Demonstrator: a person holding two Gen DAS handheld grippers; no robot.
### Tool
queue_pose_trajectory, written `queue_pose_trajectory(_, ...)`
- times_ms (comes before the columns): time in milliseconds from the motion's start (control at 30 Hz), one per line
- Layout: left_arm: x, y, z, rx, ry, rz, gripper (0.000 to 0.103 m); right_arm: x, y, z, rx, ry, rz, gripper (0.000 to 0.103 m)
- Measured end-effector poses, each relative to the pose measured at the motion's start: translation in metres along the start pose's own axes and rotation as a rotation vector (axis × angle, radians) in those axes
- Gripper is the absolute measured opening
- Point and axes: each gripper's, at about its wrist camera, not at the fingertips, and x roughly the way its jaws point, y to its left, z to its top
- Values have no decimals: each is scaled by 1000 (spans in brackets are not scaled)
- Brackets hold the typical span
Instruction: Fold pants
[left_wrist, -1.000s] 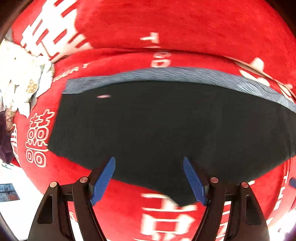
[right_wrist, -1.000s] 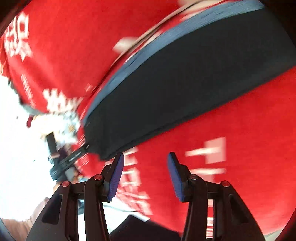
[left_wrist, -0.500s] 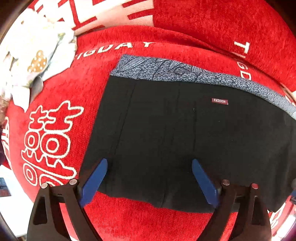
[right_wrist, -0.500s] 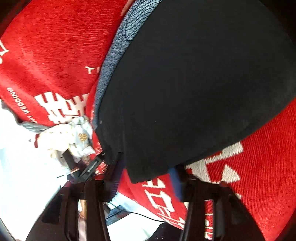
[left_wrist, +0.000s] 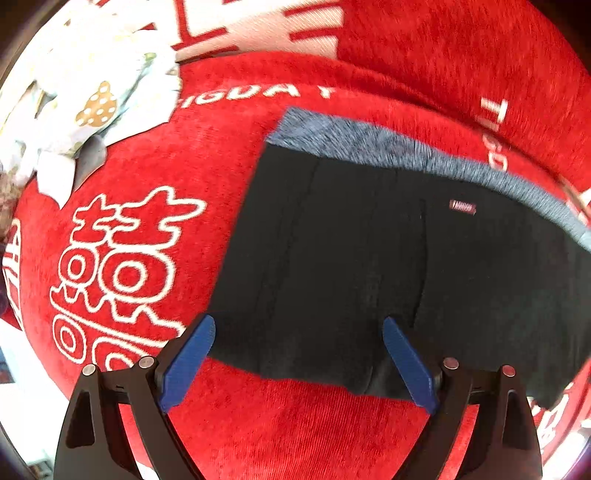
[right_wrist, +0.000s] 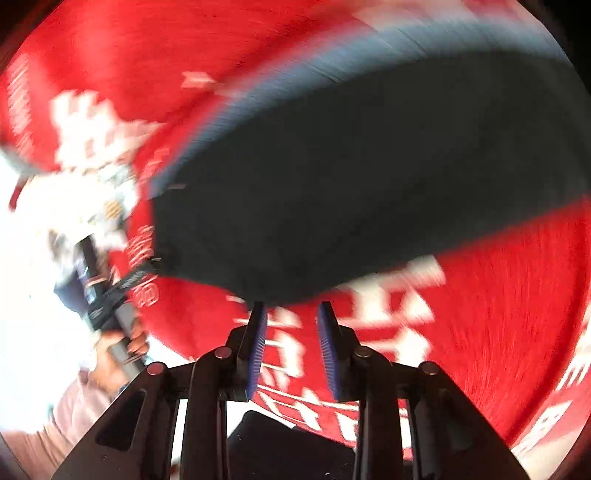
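Left wrist view: the black shorts (left_wrist: 369, 266), grey waistband away from the camera, lie flat on the red cushion (left_wrist: 147, 192). The left gripper (left_wrist: 295, 365) hovers over the hem, fingers wide and empty.

Right wrist view: the right gripper (right_wrist: 291, 347), fingers narrow and just reopening, holds nothing; the hem sits just beyond. Pinch both hem corners evenly before folding toward the waistband.

Bright, even light — left wrist view mildly soft, right heavily motion-blurred; fisheye bending, dark vignetted corners, blown-out whites.
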Motion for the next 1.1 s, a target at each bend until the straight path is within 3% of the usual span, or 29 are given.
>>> queue_pose_trajectory(133, -12, 28, 5, -38, -29, -51, 94, 26, 92, 78, -288, 10, 54, 33)
queue_pose_trajectory(200, -10, 43, 8, -45, -25, -77, 94, 62, 136, 114, -406, 70, 74, 33)
queue_pose_trajectory(400, 14, 71, 15, -43, 7, -203, 92, 188, 229, 170, -673, 215, -46, 35)
queue_pose_trajectory(433, 14, 67, 12, -35, 8, -230, 84, 201, 231, 171, -696, 235, -62, 35)
queue_pose_trajectory(667, 21, 62, 11, 35, -21, -321, 72, 273, 240, 183, -781, 294, -225, 35)
queue_pose_trajectory(733, 19, 61, 11, 32, -26, -330, 72, 275, 237, 189, -760, 315, -215, 35)
queue_pose_trajectory(767, 18, 62, 11, 30, -29, -334, 72, 275, 235, 190, -749, 338, -199, 30)
queue_pose_trajectory(800, 18, 64, 10, 26, -29, -339, 72, 274, 235, 189, -753, 365, -187, 6)
queue_pose_trajectory(967, 9, 77, -6, 7, -23, -350, 72, 261, 250, 182, -792, 398, -108, 7)
queue_pose_trajectory(1033, 7, 78, -12, 19, -25, -333, 72, 264, 252, 184, -794, 385, -116, 7)
queue_pose_trajectory(1100, 7, 79, -17, 30, -32, -316, 72, 274, 248, 188, -783, 338, -179, 6)
